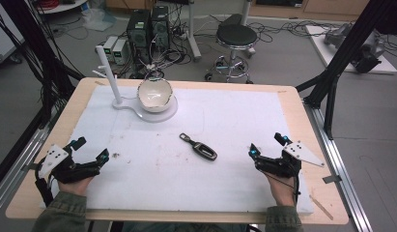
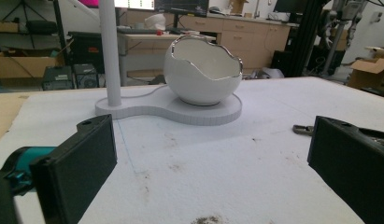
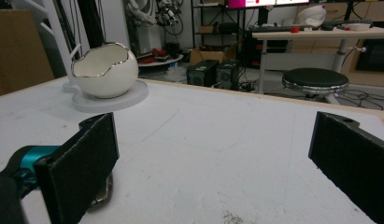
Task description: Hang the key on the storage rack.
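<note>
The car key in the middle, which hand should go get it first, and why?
Probably the right gripper should ease left toward the car key: its jaws are open, the key lies flat on the white mat untouched, slightly nearer to it than to the left gripper.

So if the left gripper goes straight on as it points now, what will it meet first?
Probably the white stand with the bowl on it, straight beyond the open left gripper; bare mat lies between. The key sits off to the side.

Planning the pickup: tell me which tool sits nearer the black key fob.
Right. The right tool is open just right of the key fob; the left tool, also open, rests farther off near the mat's left edge.
</note>
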`<state>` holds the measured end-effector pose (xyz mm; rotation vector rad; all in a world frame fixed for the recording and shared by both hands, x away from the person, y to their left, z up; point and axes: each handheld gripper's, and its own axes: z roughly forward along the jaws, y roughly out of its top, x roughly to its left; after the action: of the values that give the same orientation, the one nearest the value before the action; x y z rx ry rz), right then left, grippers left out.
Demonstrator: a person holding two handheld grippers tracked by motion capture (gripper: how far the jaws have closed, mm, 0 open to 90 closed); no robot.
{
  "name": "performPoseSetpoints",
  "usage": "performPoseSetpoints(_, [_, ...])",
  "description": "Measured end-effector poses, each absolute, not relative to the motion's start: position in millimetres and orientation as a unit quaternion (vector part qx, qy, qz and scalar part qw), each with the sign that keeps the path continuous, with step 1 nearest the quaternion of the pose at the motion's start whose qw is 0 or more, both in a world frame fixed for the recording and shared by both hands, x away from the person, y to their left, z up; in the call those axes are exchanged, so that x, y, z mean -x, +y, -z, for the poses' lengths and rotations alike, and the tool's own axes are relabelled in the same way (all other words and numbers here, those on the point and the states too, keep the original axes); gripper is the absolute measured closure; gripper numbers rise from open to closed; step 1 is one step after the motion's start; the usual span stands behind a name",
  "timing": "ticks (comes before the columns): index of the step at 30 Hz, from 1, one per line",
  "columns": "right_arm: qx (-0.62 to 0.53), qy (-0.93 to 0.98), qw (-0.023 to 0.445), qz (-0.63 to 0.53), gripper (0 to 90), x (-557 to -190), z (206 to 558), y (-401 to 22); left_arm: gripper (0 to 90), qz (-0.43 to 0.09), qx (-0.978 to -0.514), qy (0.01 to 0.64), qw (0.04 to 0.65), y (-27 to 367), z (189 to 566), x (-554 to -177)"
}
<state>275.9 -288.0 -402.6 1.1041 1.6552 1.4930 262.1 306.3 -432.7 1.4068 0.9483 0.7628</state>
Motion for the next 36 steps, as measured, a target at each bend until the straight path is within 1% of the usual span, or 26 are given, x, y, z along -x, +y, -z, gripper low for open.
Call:
performPoseSetpoints(6, [-0.425,0.630,0.317,-0.568,0.6,-275.8,403.6,-289.0,1.8,-0.328,-0.607,0.408,0.598,306.3,432.6,-261.7])
performPoseSetpoints(9, [-0.423,0.636,0.327,-0.557,0.6,-276.0,405.5,-288.5,1.8,-0.327,-0.608,0.407,0.599,306.0,432.7,-261.6])
performPoseSetpoints(16, [-0.424,0.642,0.321,-0.552,0.6,-277.2,407.8,-288.2,1.7,-0.326,-0.609,0.407,0.598,306.2,432.9,-262.0])
performPoseSetpoints(28, [-0.416,0.660,0.317,-0.539,0.6,-279.9,403.8,-275.5,1.8,-0.326,-0.612,0.408,0.594,306.4,433.4,-262.2])
performPoseSetpoints(33, [-0.415,0.675,0.301,-0.531,0.6,-283.1,401.7,-269.4,1.8,-0.327,-0.612,0.407,0.594,305.5,433.4,-261.9])
performPoseSetpoints(36, [-0.408,0.686,0.299,-0.523,0.6,-285.8,397.2,-265.2,1.8,-0.327,-0.612,0.407,0.594,305.8,433.2,-261.7])
